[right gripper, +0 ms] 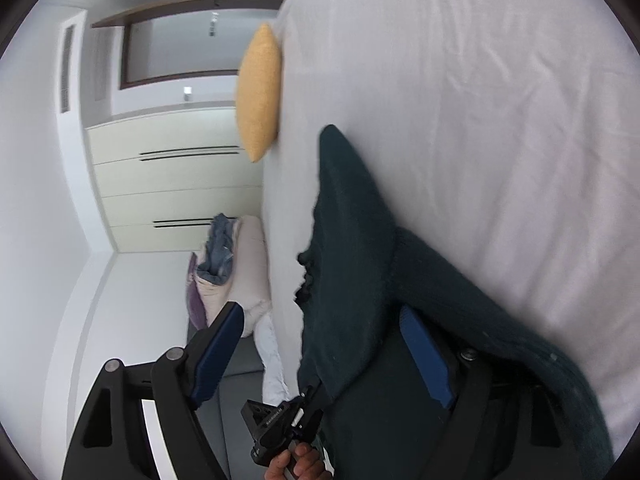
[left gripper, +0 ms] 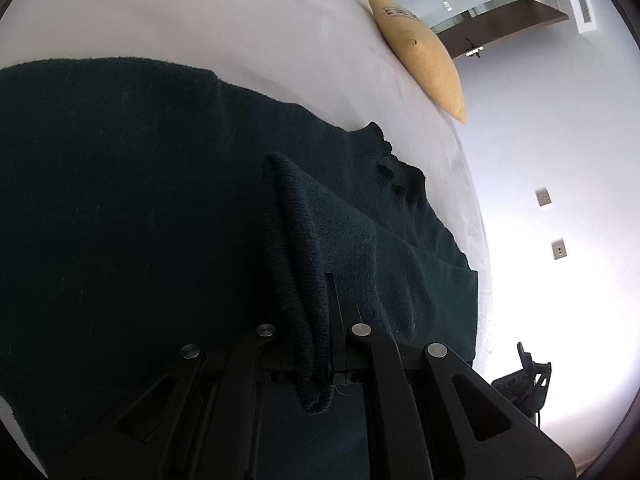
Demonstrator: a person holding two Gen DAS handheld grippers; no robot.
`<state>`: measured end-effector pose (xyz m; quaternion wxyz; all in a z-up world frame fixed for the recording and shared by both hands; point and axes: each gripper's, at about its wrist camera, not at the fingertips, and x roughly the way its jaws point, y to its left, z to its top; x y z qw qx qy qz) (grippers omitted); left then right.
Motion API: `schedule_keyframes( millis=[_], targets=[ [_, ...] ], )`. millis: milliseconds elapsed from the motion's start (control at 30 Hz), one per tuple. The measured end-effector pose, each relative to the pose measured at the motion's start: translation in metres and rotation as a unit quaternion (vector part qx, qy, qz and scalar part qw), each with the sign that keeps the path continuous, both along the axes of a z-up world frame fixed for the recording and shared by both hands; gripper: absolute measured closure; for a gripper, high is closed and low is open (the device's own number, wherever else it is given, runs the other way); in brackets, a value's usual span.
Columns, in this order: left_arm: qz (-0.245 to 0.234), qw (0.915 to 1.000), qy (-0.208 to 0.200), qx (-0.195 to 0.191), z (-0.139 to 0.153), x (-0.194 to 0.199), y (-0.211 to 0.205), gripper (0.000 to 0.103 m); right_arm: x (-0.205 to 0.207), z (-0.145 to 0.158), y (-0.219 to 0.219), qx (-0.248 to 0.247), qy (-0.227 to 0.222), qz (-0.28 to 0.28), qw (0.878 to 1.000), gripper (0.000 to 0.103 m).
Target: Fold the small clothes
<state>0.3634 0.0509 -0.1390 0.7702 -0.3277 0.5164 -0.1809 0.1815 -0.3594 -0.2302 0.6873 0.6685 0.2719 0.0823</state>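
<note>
Two tools work a dark green sweater (left gripper: 140,200) spread on the white bed (left gripper: 240,28). Our left tool (left gripper: 320,320) is pressed together, pinching a ribbed fold of the sweater. Our right tool (right gripper: 324,356) stands spread, knit between its blue pads (right gripper: 426,356) but unpinched. A yellow cushion (left gripper: 424,56) lies near the bed's edge.

The sweater (left gripper: 160,200) is dark, fuzzy knitted wool. The bed sheet (right gripper: 480,120) is smooth white cloth. The pillow (left gripper: 424,52) is rough yellow woven cloth.
</note>
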Motion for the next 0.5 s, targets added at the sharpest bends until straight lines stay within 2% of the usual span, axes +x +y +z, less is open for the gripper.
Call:
schedule_keyframes(
  millis=[100,300,433,500],
  targets=[
    [-0.003,1.0,0.0,0.005,0.002,-0.004,0.001,0.097,-0.005,0.014,-0.001,-0.011,0.004,0.018,1.0,0.016],
    [-0.003,1.0,0.006,0.001,-0.001,-0.007,0.004,0.096,0.005,0.054,-0.021,-0.093,-0.014,0.016,0.995,0.015],
    [0.0,0.9998,0.017,-0.006,-0.002,-0.008,0.007,0.095,0.043,0.063,-0.031,-0.125,-0.022,0.051,0.991,0.015],
    [0.003,0.9996,0.026,0.008,0.002,-0.011,0.008,0.092,0.066,0.06,-0.032,-0.123,-0.026,0.076,0.989,0.015]
  ],
)
